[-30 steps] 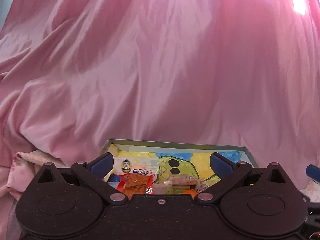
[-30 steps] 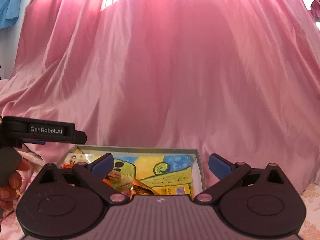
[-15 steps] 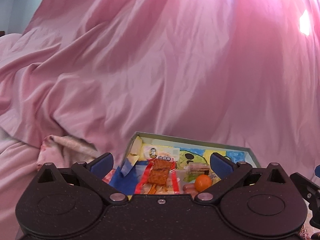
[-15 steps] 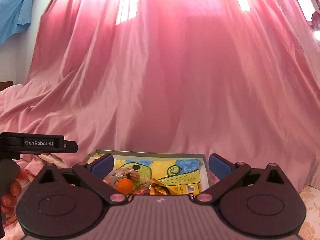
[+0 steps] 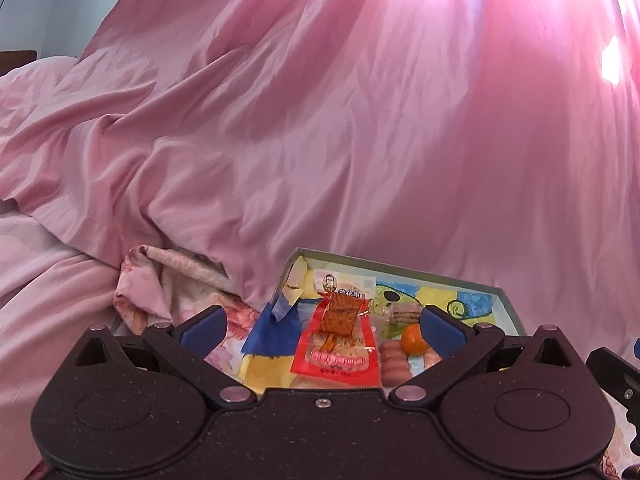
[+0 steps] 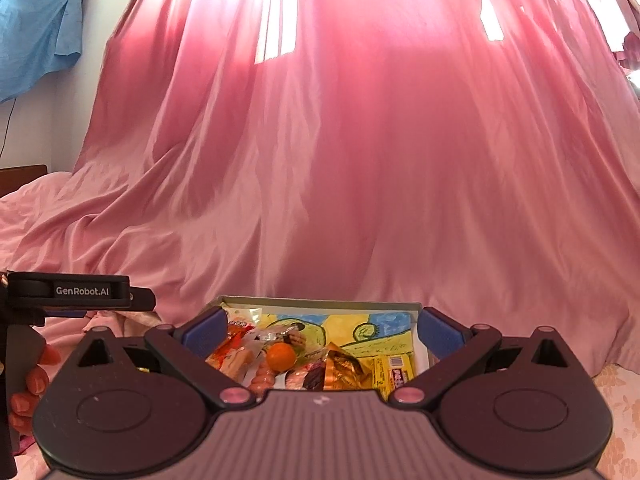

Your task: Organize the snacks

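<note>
1. Since the earlier frames both cameras have pulled back and risen, so far more of the box and its snacks shows in each view, and the box sits lower and further right in the left wrist view.

2. Left wrist view: the left hand-held gripper [image 5: 322,322] is spread wide with nothing between its blue pads. The box [image 5: 505,308] sits at lower centre-right on the bed, against a hanging pink sheet [image 5: 320,140]. Inside lie a red snack packet [image 5: 340,340], a small orange [image 5: 414,339] and pink sausages [image 5: 394,364] just beside it. A flowered cloth [image 5: 160,280] lies bunched at the box's left.

3. Right wrist view: the right hand-held gripper [image 6: 320,326] is likewise spread and empty. The box [image 6: 320,301] fills the lower centre, with the orange [image 6: 281,356], a gold wrapper [image 6: 344,368] and a yellow packet [image 6: 394,372] crowded toward the near side. At lower left a hand [image 6: 30,380] holds the other tool's handle.

4. Judged from this, the step is choosing one snack to pick. Doing it well means coming down over a single item, keeping the pads clear of its neighbours, and gripping thin crinkly packets by an edge, since flat film could slip.
</note>
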Available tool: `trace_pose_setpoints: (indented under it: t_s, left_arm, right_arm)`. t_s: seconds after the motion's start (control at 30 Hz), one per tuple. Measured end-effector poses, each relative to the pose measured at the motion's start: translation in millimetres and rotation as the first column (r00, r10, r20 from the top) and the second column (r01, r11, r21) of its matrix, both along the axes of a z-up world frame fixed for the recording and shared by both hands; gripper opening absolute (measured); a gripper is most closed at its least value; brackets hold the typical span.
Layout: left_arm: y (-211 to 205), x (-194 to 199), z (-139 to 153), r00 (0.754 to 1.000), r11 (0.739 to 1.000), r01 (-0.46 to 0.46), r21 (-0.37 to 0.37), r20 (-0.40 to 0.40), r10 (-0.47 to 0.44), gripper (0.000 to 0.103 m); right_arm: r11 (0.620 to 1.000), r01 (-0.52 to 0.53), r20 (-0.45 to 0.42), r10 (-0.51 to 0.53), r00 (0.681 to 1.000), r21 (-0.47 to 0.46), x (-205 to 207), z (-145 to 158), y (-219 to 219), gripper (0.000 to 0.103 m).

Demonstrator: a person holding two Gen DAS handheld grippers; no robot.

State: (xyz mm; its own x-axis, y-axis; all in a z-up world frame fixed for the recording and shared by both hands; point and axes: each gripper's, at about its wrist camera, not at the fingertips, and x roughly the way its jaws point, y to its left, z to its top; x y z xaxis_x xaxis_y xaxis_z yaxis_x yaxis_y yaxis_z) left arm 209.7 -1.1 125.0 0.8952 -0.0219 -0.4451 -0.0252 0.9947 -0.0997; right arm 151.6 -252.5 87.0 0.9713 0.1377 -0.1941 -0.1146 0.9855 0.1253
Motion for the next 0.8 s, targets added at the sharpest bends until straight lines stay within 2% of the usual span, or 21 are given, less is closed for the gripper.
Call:
trace_pose_setpoints:
  t_s: [0.47,0.8]
  left_arm:
    - [10.9,-36.0,-9.7,0.999,0.999,-0.03,-0.009,0.016,0.031,0.102]
    - [10.1,-55.7,-19.4,0.997,0.999,-0.052,-0.005,0.059,0.052,0.102]
  right_arm:
    - [1.0,-0.005,0.007,0.005,1.0,-0.009,-31.6,-3.8,6.4,0.103]
    - [1.0,0.008,0.031,-0.008,0.999,-0.017,-49.6,-8.7,9.6,0.103]
